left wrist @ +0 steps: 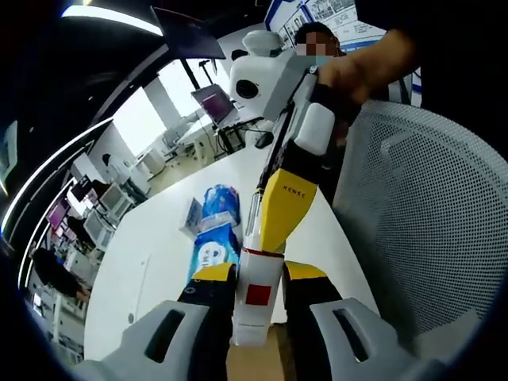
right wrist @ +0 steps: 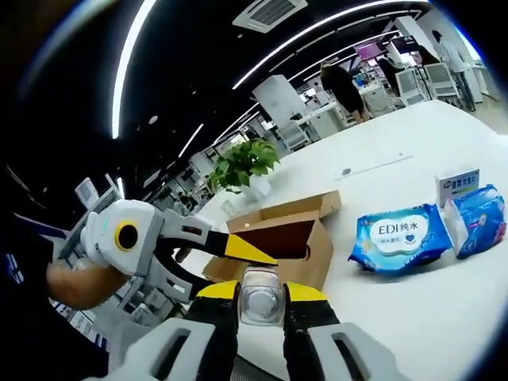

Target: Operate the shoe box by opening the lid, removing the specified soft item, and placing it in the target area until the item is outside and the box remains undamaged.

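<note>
A small clear bottle (left wrist: 255,305) with a white label and a red square sits between my left gripper's (left wrist: 259,295) yellow-tipped jaws, which are shut on it. My right gripper (left wrist: 279,213) reaches in from above and meets the bottle's far end. In the right gripper view the same bottle (right wrist: 260,298) is seen end-on, with my right gripper (right wrist: 260,295) shut on it. My left gripper (right wrist: 248,254) comes in from the left, just beyond. Behind stands the brown cardboard shoe box (right wrist: 295,236), its lid flap (right wrist: 295,208) raised.
Two blue wet-wipe packs (right wrist: 399,236) (right wrist: 481,216) lie on the white table (right wrist: 413,309) to the right of the box, also seen as packs (left wrist: 214,238). A potted plant (right wrist: 246,168) stands behind the box. A white mesh chair (left wrist: 432,214) is close on the right.
</note>
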Available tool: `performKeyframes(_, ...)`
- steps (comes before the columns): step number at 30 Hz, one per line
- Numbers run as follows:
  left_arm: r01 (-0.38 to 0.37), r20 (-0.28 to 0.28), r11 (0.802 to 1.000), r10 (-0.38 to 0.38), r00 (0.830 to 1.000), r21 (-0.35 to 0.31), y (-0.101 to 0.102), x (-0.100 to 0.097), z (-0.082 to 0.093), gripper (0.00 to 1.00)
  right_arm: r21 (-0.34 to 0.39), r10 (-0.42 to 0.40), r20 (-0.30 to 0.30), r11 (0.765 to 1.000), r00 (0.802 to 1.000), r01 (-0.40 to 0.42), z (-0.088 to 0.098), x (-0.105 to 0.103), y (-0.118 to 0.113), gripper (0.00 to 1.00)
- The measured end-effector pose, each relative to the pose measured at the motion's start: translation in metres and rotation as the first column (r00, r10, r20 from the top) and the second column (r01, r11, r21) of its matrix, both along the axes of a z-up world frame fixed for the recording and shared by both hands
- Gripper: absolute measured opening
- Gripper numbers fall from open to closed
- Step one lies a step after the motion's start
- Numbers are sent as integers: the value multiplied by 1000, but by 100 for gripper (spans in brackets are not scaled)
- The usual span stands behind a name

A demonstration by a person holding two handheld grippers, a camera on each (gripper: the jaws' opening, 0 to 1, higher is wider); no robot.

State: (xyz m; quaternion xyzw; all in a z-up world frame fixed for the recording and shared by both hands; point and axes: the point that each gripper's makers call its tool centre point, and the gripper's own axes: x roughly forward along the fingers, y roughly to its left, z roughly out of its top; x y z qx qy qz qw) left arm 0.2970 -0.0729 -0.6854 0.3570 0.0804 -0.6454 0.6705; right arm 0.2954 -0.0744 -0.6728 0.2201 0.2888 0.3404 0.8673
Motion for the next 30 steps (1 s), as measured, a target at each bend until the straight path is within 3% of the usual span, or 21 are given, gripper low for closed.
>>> performKeyframes(12,-43,-31,999,42,999,-33,3,6,4,33,-26,34,9,999,999,-33,1,3,3,16)
performKeyframes(18,-89,-70,994,85,994,-55,10,10,3,37,-87,88,18,992,996,-86,0,6,2,16)
performKeyframes(26,-186,-154,979,172,973,-84,28,20,0,45,-137,116,43,985,992,-109,5,14,-6,16)
performKeyframes(30,-239,-196,966,216,956,-98,35,25,1,51,-192,167,70,970,983,-151,5,16,-9,16)
